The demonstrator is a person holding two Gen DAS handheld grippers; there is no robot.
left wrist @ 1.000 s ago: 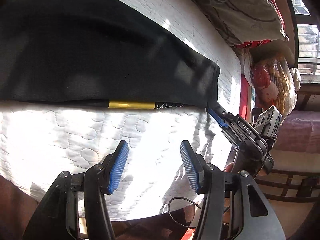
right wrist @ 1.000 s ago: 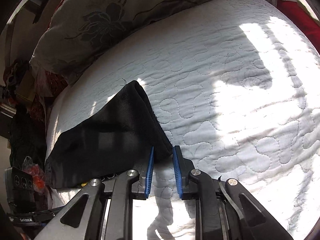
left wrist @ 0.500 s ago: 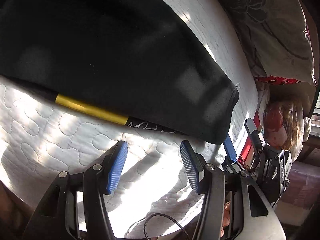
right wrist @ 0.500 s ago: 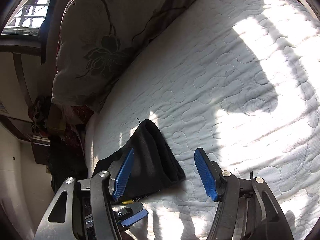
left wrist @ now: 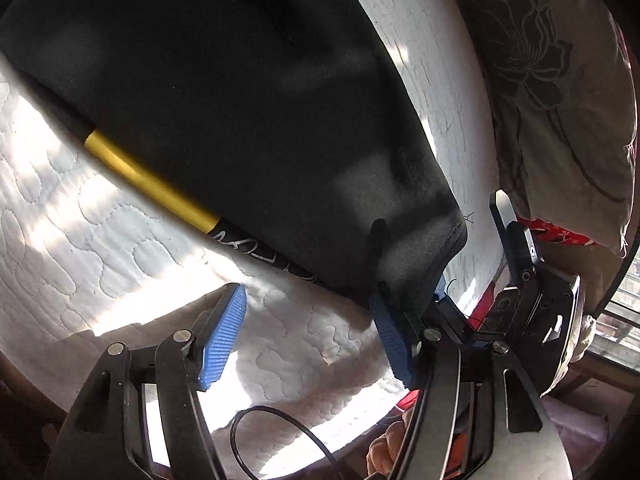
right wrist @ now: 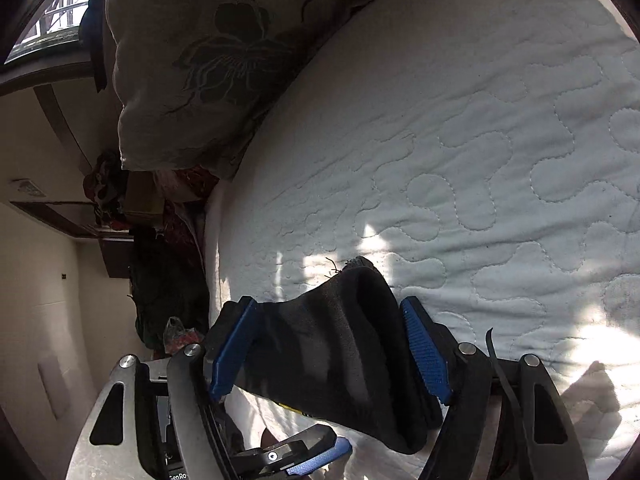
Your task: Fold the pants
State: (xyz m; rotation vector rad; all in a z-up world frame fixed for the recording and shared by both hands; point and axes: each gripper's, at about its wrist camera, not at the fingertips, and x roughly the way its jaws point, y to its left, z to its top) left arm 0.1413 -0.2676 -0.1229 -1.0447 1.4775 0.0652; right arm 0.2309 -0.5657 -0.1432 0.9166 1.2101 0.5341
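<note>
Two grippers meet at one corner of the pants, which lie folded and dark on the white quilted bed. The step in hand looks like a corner grab: the right gripper should close only once both layers sit deep between its pads, or the lower layer may slip out when lifted. For now its fingers are spread, straddling the corner without pinching it. In its view the cloth runs from the gap toward 12 o'clock, the tip just past the pads. The left gripper is also spread and holds nothing; the pants corner sits at about 2 o'clock from it, beside its right pad, with a yellow stripe at 10 o'clock.
</note>
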